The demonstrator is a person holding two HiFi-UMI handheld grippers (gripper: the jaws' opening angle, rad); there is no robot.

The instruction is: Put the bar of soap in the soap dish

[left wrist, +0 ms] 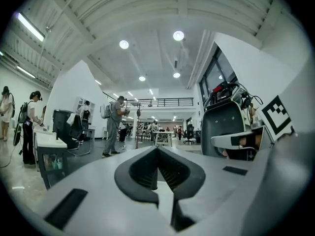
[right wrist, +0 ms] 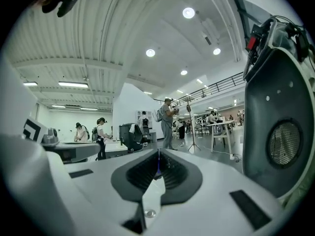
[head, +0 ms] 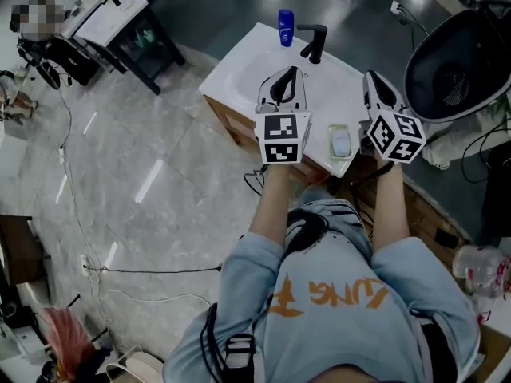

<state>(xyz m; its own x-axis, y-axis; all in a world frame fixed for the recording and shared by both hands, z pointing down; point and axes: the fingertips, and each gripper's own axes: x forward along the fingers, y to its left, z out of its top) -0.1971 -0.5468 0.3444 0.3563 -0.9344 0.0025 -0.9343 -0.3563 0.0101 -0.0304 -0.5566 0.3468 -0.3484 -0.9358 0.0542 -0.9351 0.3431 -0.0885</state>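
In the head view a pale bar of soap [head: 341, 143] lies in a soap dish [head: 339, 128] on the front right corner of a white sink counter [head: 239, 74]. My left gripper [head: 282, 86] is held above the basin, left of the dish, its jaws shut with nothing between them. My right gripper [head: 378, 86] is up to the right of the dish, also shut and empty. In the left gripper view the left gripper [left wrist: 157, 151] points level across a large hall. In the right gripper view the right gripper [right wrist: 158, 157] does the same.
A blue bottle [head: 286, 27] and a black tap [head: 314, 41] stand at the counter's far edge. A black chair [head: 455, 64] is close on the right. A black table [head: 120, 30] and loose cables [head: 72, 206] are on the floor to the left. People stand far off in the hall.
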